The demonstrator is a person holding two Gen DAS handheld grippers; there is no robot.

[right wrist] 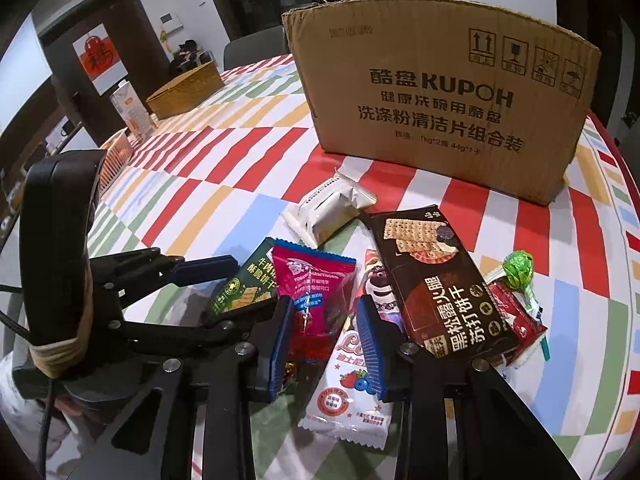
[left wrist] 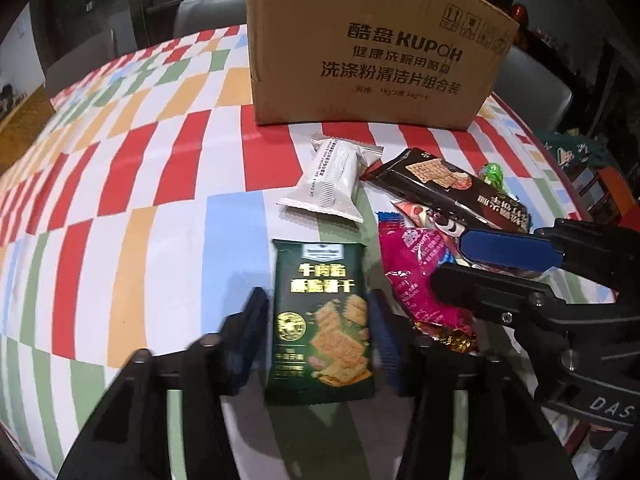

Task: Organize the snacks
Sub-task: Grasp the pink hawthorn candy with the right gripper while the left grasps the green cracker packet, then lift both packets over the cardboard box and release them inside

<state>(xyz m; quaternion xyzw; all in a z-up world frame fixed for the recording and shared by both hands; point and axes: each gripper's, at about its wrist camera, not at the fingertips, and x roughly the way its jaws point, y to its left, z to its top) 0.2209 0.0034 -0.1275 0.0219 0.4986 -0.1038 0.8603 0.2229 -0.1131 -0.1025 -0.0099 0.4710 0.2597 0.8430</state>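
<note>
A pile of snacks lies on the checked tablecloth before a cardboard box (left wrist: 376, 44) (right wrist: 444, 108). My left gripper (left wrist: 320, 344) is open, its fingers on either side of a dark green cracker packet (left wrist: 320, 328) (right wrist: 244, 288) that lies flat. My right gripper (right wrist: 326, 340) (left wrist: 492, 264) is open over a magenta yogurt-hawthorn packet (right wrist: 312, 288) (left wrist: 416, 276) and a white strawberry bar (right wrist: 348, 392). A dark brown soda-cracker pack (right wrist: 436, 284) (left wrist: 444, 188), a white wrapped snack (left wrist: 332, 180) (right wrist: 328, 212) and a green lollipop (right wrist: 518, 268) lie nearby.
The round table (left wrist: 140, 184) carries a wicker box (right wrist: 186, 88) and a carton (right wrist: 130, 108) at its far left. Grey chairs (left wrist: 208, 12) stand behind the table. A red packet (right wrist: 516, 316) lies under the lollipop.
</note>
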